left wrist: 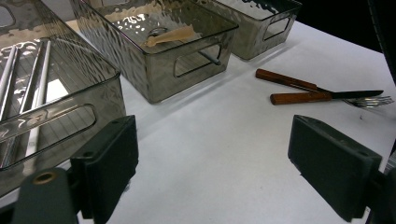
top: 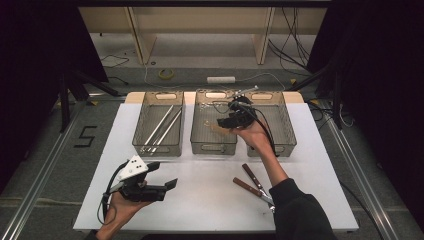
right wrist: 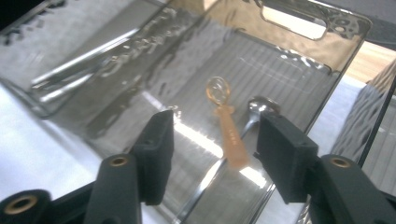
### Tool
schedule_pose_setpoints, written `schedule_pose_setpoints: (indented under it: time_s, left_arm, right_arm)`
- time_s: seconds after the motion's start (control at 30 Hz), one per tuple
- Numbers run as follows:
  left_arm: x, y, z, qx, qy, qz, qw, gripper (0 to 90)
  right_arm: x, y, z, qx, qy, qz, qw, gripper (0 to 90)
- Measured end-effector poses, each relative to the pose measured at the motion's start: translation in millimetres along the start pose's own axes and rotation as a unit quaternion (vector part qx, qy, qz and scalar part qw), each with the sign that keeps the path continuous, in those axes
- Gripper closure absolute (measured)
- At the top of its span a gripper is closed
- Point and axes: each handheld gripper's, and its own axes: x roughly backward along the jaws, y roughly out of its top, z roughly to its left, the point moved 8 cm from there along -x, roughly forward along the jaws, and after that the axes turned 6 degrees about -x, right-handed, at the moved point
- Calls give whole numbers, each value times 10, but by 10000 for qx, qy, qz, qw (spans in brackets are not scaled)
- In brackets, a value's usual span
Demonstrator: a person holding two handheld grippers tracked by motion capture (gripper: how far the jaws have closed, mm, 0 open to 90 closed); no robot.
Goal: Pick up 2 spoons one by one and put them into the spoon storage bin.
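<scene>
Dark curtains frame the room, and across the middle of the high view lies our white worktop [top: 210,195] with three clear bins in a row along its far side. We hold the right tongs [top: 231,120] over the middle bin [top: 214,146], jaws apart and empty; in the right gripper view they straddle a small amber spoon [right wrist: 229,130] lying on the bin floor, with a metal spoon [right wrist: 254,112] just beside it at the right. The amber spoon seems to be the piece in hand, either just let go or about to be picked; we cannot tell which.

To do this step well, we should keep the jaws square to the amber handle and come straight down or up, so the right jaw does not nudge the metal spoon or scrape the bin wall. If we lift away, we should rise clear of the rim before swinging toward the lower right of the frame.

There a wooden-handled knife [left wrist: 322,96] and fork [left wrist: 299,84] wait on the worktop, crossed and touching, so the upper one should be taken first. Our left tongs [top: 162,175] hover wide open and empty at the lower left, well apart from everything. The left bin [top: 157,147] holds long metal rods [top: 162,127].
</scene>
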Motion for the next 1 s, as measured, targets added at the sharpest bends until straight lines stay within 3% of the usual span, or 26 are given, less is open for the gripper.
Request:
schedule_pose_setpoints:
  time_s: [0.2,0.57,0.83,1.0]
  left_arm:
    - [6,3,4,2,-3,-9,10000,154]
    - [10,10,5,25,4,-52,10000,154]
    - [9,12,11,21,7,-57,10000,154]
    - [17,23,3,14,-10,-97,10000,154]
  right_arm:
    - [222,-124,105,218,245,-15,9995,382]
    - [595,-635,160,548,553,294,9965,304]
    - [744,-999,120,606,703,415,9948,265]
    - [760,-1137,115,718,715,576,9932,259]
